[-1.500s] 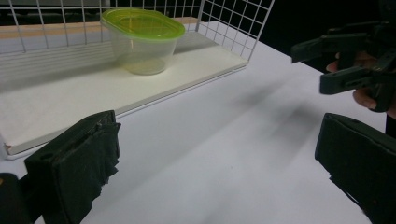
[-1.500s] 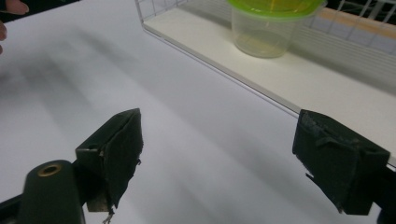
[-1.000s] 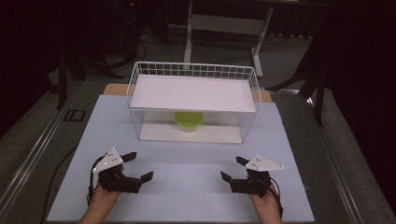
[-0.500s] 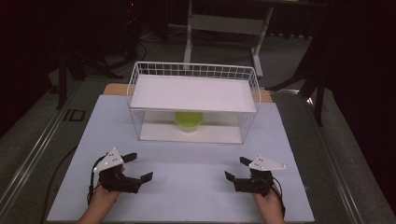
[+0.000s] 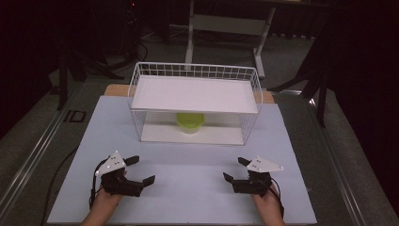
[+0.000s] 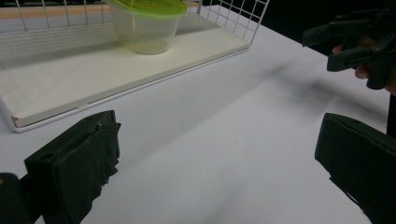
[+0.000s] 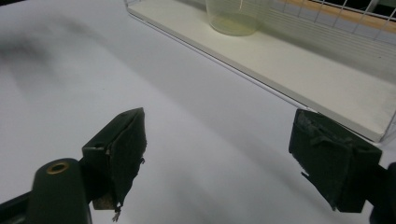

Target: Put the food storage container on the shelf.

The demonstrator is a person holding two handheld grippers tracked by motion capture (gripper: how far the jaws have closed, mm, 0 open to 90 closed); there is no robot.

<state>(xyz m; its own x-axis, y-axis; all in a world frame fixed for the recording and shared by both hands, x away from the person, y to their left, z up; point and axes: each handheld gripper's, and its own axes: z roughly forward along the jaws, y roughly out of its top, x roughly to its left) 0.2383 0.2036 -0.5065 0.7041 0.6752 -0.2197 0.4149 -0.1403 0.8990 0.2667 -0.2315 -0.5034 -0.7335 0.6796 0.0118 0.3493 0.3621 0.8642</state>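
Left gripper: held low over the near left part of the white table, jaws spread wide, nothing caught between them.
Right gripper: held over the near right part of the table, jaws also spread wide and empty; it can be spotted far off in the left gripper view too.
Container: a clear plastic tub with a green lid, parked upright on the bottom board of the rack, roughly mid-width, tucked under the upper shelf. Seen well apart from both grippers.
Wire rack: white wire, two white boards, set at the far middle of the table.
Gripper views: tub seen straight ahead past each pair of jaws, bare tabletop in between.
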